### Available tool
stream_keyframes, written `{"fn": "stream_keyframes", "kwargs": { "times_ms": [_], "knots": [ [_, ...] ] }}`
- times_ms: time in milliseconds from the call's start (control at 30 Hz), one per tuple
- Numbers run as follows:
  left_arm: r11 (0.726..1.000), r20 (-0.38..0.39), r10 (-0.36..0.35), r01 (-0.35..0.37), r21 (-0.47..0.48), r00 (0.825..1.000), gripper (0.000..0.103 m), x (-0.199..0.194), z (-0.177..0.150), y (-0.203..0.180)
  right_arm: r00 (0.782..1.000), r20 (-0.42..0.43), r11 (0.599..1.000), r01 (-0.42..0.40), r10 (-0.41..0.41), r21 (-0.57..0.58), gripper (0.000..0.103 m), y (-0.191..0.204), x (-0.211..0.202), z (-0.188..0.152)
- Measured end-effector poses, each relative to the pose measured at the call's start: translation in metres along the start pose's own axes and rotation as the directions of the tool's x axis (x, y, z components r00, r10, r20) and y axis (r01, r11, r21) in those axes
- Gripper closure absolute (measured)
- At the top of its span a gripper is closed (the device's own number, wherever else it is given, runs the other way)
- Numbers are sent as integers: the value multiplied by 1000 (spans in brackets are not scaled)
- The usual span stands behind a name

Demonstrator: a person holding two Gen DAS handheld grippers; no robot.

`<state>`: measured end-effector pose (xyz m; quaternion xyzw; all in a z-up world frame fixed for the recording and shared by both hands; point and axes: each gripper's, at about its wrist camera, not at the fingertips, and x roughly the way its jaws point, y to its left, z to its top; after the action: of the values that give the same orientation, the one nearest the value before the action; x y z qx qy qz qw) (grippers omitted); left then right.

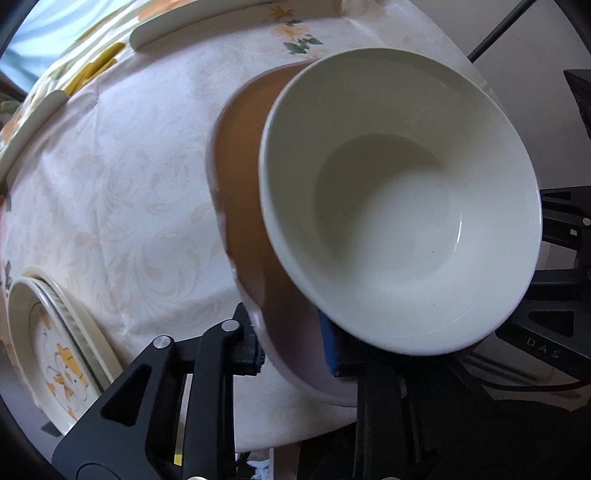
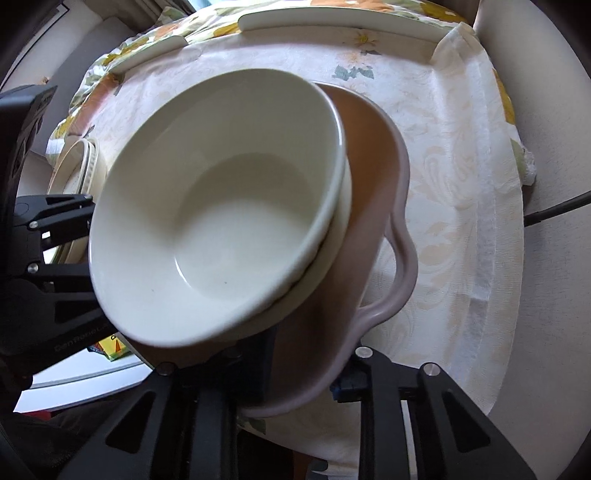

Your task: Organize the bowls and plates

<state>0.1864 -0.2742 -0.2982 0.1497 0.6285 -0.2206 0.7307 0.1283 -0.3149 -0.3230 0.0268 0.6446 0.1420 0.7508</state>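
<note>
1. Nearest my left camera, my left gripper [image 1: 291, 350] is clamped on the rim of the brown dish [image 1: 243, 177]: one black finger [image 1: 247, 347] sits outside the wall and the blue-padded finger [image 1: 328, 347] sits inside it.
2. My right gripper [image 2: 306, 373] is closed on the opposite rim of the same dish [image 2: 369, 155], one finger inside the wall and one outside, just below the looped handle [image 2: 402, 266].
3. Both grippers therefore hold one dish between them, tilted, above the tablecloth [image 1: 122, 184].
4. Inside the dish sit the white bowls. From the right camera the upper bowl [image 2: 221, 206] is nested in a second white bowl [image 2: 340, 229], whose rim shows just beyond it on the right.
5. From the left camera only one white bowl [image 1: 399, 206] is visible; it leans toward the right finger and overhangs the near rim of the dish.
6. To the left of my left gripper, a stack of flowered plates [image 1: 55, 350] lies at the table edge. The right camera shows the same stack [image 2: 74, 162] to the far left, partly behind my left gripper [image 2: 55, 236].
7. Ahead of both tools, at the far side of the table, a pale raised rail [image 2: 332, 22] runs along the cloth [image 2: 443, 147].
</note>
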Motion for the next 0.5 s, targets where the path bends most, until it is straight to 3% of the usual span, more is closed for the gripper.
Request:
{"fn": "stream_keyframes", "kwargs": {
  "times_ms": [500],
  "knots": [
    [999, 99, 53, -53, -4, 994, 88, -15, -14, -16, 997, 77, 1000, -5, 7, -22, 82, -4, -8, -10]
  ]
}}
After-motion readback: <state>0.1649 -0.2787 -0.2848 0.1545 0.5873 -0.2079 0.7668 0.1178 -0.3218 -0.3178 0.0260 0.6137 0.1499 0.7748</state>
